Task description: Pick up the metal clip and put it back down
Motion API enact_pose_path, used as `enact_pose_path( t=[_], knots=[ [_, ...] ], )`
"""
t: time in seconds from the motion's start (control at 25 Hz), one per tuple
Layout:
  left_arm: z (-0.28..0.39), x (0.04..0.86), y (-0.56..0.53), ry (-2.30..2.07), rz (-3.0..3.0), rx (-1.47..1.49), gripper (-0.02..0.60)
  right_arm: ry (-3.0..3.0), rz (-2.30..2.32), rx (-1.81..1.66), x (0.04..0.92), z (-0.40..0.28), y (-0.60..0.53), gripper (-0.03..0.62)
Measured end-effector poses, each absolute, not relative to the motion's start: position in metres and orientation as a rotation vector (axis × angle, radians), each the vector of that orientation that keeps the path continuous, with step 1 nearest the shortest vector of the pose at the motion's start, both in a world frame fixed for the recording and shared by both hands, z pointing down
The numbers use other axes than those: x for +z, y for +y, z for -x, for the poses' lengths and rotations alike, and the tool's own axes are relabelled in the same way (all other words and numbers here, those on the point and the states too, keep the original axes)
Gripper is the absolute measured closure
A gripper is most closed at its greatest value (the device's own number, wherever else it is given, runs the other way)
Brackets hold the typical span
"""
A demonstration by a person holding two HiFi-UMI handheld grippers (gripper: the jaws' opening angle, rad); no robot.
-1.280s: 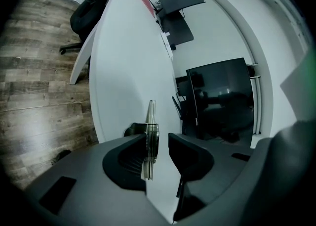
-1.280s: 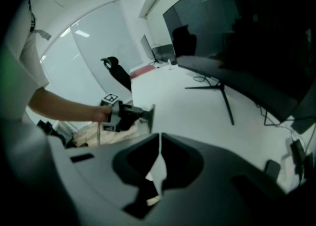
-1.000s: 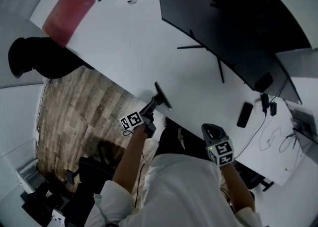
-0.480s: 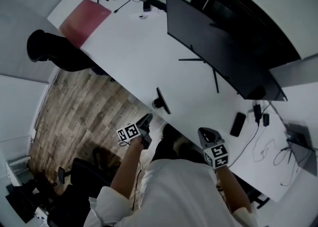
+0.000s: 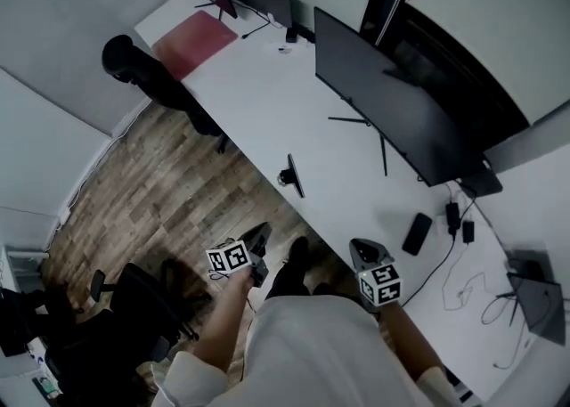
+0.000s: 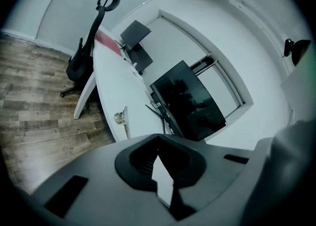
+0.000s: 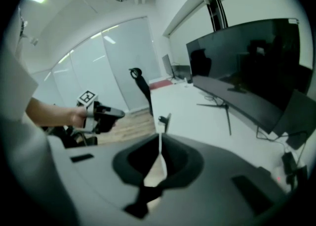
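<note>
The metal clip (image 5: 294,176) stands upright at the near edge of the white bench (image 5: 267,102), about midway along that edge, its dark base on the surface and its thin plate rising from it. The left tool (image 5: 262,234) hovers off the bench over the wooden floor (image 5: 151,191), short of the near edge and well apart from the clip, which lies ahead of it; in the left gripper view its jaws are drawn together with nothing between them. The right tool (image 5: 361,247) hangs by the near edge further towards the bench's right end, also clear of the clip, its jaws closed to a thin seam and empty. Behind the clip a curved black monitor (image 5: 401,120) stands along the far edge, and a dark phone (image 5: 416,233) lies near the right end. The cube (image 5: 380,285) on each tool bears square black-and-white markers; any other print is too small to read.
</note>
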State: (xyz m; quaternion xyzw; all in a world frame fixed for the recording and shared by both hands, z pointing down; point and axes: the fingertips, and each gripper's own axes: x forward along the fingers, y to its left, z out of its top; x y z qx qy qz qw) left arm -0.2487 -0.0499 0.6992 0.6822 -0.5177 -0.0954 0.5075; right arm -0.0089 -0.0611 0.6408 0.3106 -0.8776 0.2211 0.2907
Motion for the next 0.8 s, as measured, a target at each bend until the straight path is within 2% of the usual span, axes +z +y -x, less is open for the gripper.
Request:
enact_pose_path(
  t=[0.56,0.8],
  knots=[
    [0.192,0.617,0.087,-1.385,-1.838,-0.233,0.549,-2.444,-0.791,0.494,0.627,-0.052,0.029,0.560],
    [0.178,0.609,0.140,-1.438,-1.841,-0.193,0.549,-2.485,-0.796,0.474,0.616,-0.063,0.053,0.560]
  ],
)
